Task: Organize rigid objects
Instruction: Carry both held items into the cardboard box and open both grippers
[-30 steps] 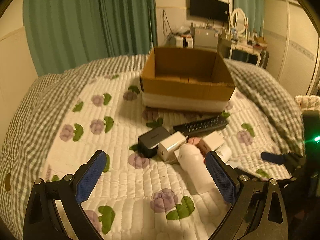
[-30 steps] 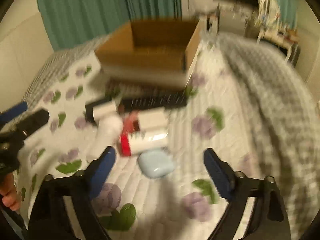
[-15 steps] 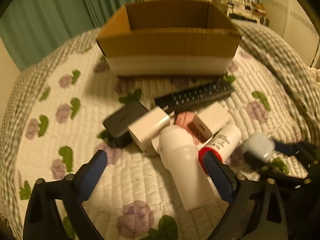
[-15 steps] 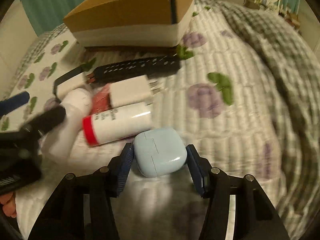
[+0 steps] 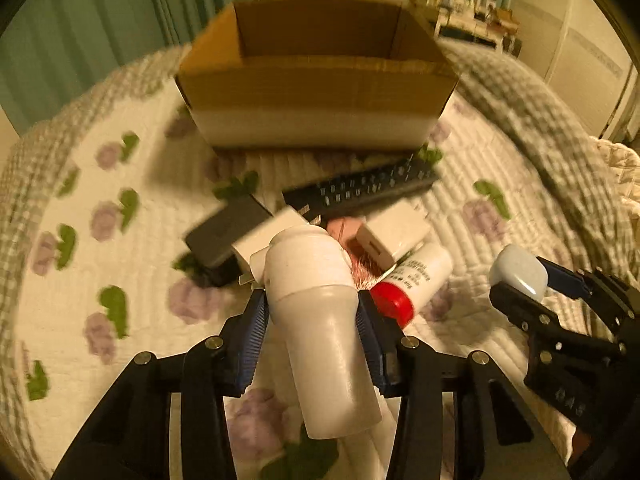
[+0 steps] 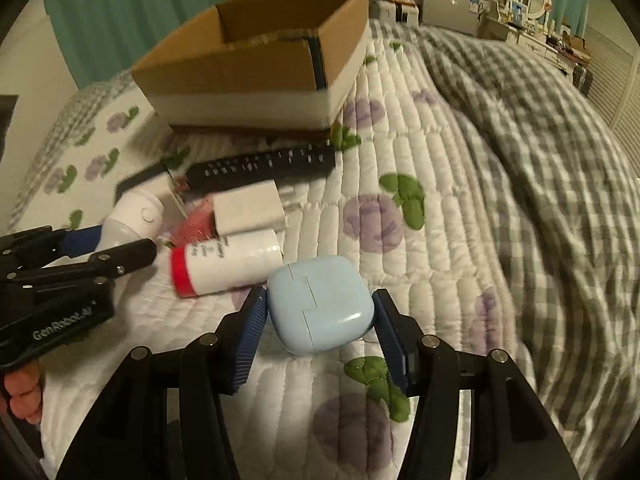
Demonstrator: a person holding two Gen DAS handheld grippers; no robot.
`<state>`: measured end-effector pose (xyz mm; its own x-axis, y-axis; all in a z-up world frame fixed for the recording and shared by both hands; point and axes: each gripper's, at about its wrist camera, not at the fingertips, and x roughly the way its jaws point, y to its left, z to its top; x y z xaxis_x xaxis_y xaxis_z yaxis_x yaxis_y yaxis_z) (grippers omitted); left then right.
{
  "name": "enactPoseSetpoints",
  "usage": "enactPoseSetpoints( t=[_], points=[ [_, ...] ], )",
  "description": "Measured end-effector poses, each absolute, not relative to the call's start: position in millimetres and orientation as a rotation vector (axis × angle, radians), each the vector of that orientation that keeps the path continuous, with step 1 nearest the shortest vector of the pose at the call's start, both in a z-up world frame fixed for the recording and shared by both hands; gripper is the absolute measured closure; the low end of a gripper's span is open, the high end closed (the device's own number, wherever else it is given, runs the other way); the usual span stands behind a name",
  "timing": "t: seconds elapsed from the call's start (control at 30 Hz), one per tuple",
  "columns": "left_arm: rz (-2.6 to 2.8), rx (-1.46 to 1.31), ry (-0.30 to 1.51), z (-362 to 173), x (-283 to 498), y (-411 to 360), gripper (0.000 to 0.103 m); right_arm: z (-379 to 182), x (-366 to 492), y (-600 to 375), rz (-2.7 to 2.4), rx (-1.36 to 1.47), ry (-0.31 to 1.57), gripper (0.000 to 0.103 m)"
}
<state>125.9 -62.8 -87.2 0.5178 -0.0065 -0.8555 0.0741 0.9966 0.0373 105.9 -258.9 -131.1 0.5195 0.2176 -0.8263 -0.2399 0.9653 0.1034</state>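
My left gripper [image 5: 310, 328] is shut on a white plastic bottle-shaped device [image 5: 316, 300], held just above the quilt. My right gripper [image 6: 318, 320] is shut on a light blue earbud case [image 6: 320, 304], also seen in the left wrist view [image 5: 518, 272]. On the quilt lie a black remote [image 6: 264, 166], a white charger [image 6: 250, 212], a white tube with a red cap [image 6: 228, 260], a pink item [image 5: 344, 232] and a black box [image 5: 224, 232]. An open cardboard box [image 5: 316, 76] stands behind them.
The quilted bedspread [image 6: 400, 152] has purple flowers, and a grey checked blanket [image 6: 540, 140] lies to the right. Green curtains [image 5: 100, 20] hang behind the bed. A dresser with a mirror and clutter [image 6: 520, 0] stands at the back right.
Both grippers came down onto the pile and closed. The left one took the white device and the right one took the blue case, which is now lifted slightly.
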Motion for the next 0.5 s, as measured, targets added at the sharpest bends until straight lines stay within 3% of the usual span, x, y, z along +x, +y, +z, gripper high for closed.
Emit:
enactPoseSetpoints(
  t=[0.27,0.5],
  points=[
    [-0.077,0.089,0.868,-9.3,119.1,-57.6,0.058,-53.7,99.9,-242.6,0.344,-0.026,0.835,0.049],
    [-0.053,0.125,0.71,57.0,163.0,-49.1,0.058,33.4,144.5,-216.5,0.373,-0.1,0.677,0.049]
  ],
)
